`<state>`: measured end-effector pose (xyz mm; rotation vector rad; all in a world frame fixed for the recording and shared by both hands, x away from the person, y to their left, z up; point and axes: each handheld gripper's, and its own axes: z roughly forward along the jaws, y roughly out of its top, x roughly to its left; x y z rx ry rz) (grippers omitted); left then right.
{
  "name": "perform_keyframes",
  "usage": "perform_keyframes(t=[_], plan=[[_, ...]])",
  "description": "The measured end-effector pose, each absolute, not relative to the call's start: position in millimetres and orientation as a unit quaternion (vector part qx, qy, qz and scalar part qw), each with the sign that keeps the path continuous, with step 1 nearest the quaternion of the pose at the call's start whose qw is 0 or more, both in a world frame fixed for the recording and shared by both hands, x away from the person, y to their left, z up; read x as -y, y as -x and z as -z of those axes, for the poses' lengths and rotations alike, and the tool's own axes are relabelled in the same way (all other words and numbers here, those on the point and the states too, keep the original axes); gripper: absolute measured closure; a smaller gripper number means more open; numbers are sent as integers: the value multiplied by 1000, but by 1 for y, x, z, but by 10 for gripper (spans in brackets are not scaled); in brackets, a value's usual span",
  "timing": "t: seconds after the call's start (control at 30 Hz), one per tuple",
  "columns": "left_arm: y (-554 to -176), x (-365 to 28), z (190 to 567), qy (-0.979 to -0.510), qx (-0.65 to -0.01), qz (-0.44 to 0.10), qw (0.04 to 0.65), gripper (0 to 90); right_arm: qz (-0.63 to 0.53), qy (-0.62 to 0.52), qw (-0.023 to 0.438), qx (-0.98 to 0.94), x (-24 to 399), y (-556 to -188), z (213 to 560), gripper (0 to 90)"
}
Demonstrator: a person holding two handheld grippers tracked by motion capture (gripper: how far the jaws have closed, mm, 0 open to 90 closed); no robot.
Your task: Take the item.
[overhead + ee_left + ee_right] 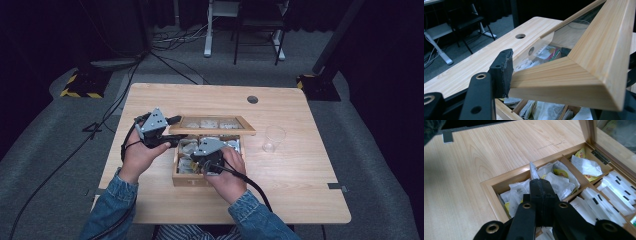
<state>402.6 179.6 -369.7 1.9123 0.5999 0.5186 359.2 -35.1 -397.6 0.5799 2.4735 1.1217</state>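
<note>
Left tool (pixel 506 75) grips the glazed lid (pixel 584 75) of the wooden tea box (pixel 489 185); right tool (pixel 541 185), clenched, pinches a white sachet (pixel 533 171). Labels unreadable.

No readable text, numbers or brand names anywhere. Sachets (pixel 560 173) in wooden box (pixel 489 185) carry yellow label patches with red mark, too blurred to read. White packets (pixel 610 191) in next compartment bear small black bars, no legible lettering. Colourful packet (pixel 548 51) behind glass lid (pixel 584 67) unreadable too.
</note>
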Motion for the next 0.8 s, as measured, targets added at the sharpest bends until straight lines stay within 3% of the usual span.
perform_keyframes(t=[0.8], plan=[[-404,-178,372,-798,-249,-211,506,446,-419,-247,214,-847,86,-341,368,900]])
